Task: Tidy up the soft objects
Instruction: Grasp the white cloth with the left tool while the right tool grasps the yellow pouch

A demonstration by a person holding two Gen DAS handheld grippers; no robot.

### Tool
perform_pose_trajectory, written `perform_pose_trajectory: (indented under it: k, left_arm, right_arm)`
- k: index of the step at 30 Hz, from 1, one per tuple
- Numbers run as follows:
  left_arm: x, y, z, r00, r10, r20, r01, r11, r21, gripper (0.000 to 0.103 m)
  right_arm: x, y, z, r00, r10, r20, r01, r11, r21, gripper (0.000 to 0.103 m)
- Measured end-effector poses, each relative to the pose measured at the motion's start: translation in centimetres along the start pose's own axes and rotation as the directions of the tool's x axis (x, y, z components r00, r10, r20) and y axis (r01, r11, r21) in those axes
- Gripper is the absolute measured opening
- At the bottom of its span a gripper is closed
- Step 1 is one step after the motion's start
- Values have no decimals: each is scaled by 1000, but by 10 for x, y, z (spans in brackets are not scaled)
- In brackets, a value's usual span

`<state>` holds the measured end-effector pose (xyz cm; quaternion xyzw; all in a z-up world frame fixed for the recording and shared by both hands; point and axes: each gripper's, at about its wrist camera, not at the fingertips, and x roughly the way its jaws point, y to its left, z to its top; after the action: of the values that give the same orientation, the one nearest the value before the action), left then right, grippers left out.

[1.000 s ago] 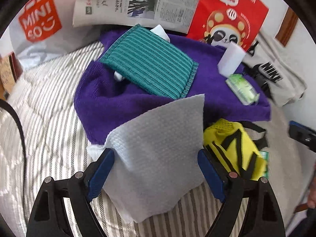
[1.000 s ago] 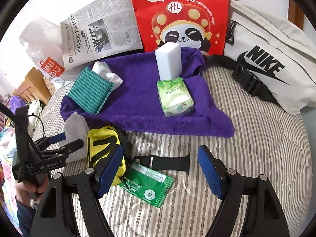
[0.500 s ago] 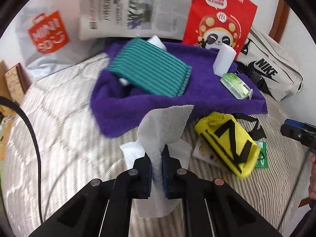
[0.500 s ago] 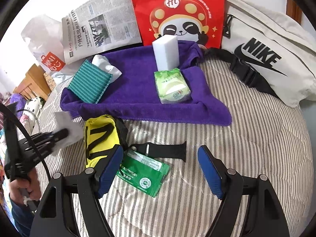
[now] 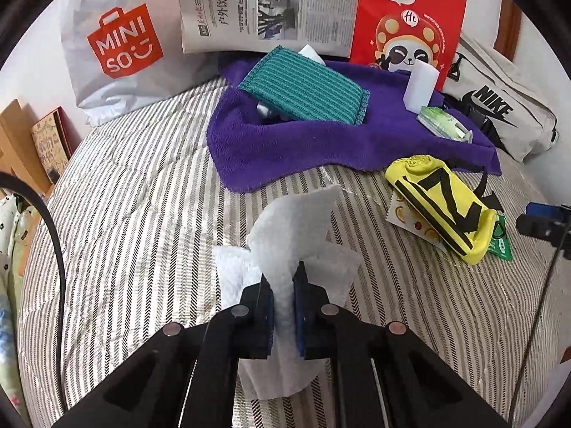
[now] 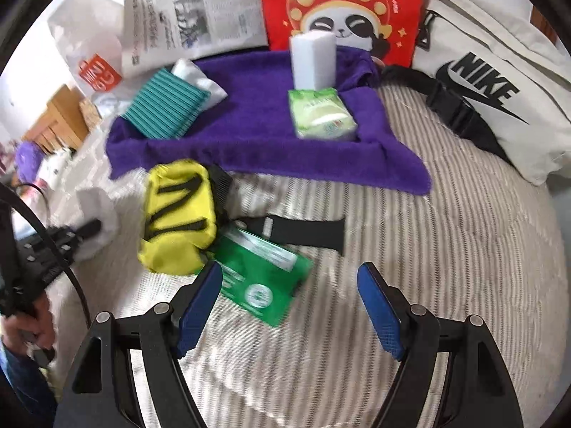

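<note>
While my left gripper [image 5: 283, 290] pinched the white cloth [image 5: 299, 228] short of the purple towel [image 5: 321, 139], its free end pointed toward that towel. My right gripper [image 6: 289, 303] stood unclenched and empty over the green packet [image 6: 257, 278], also short of the towel.

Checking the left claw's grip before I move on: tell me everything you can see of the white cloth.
The white cloth is a thin, fuzzy, soft-looking sheet, bunched and folded. The left claw is shut on its middle; one flap stands above the pads, and more spills out around and below them, over the striped bedcover. It lies clear of the purple towel.
</note>
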<state>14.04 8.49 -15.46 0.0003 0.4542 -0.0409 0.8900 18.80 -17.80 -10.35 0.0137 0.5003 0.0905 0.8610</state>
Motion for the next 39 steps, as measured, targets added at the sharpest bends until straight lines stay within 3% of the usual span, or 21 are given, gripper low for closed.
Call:
perform_pose_trajectory:
  k: [4, 6, 9, 11, 15, 20, 25, 30, 36, 39]
  left_arm:
    - [-2, 1, -3, 999, -10, 45, 11, 1000, -20, 10]
    - [-2, 1, -3, 998, -6, 64, 8, 1000, -26, 10]
    - [-4, 1, -4, 998, -2, 65, 4, 1000, -31, 11]
    - [-4, 2, -4, 998, -8, 66, 10, 999, -35, 11]
    - [-3, 8, -4, 996, -48, 70, 52, 997, -63, 11]
    - [-3, 16, -5, 993, -90, 75, 97, 991, -94, 11]
    - [-2, 16, -4, 993, -90, 75, 97, 991, -93, 11]
    - [-1, 16, -4, 994, -83, 74, 90, 992, -87, 11]
    - [-1, 16, -4, 994, -84, 74, 90, 992, -87, 11]
    - [-1, 15, -4, 994, -76, 73, 82, 993, -79, 11]
  right_arm:
    - [8, -12, -3, 997, -72, -18, 72, 997, 10, 78]
    - [7, -19, -2, 999, -37, -16, 38, 998, 59, 78]
    - [3, -13, 1, 997, 76, 6, -76, 993, 90, 78]
    - [3, 4, 6, 991, 131, 26, -133, 989, 63, 78]
    - [10, 35, 15, 987, 158, 26, -158, 987, -25, 78]
    - [32, 60, 23, 989, 145, -21, -146, 983, -112, 78]
    - [50, 66, 27, 988, 139, -74, -148, 979, -137, 81]
    - [55, 75, 29, 986, 146, -79, -158, 971, -177, 85]
    - [68, 95, 29, 992, 93, -81, -111, 961, -255, 86]
    - [77, 101, 30, 996, 55, -76, -74, 959, -274, 81]
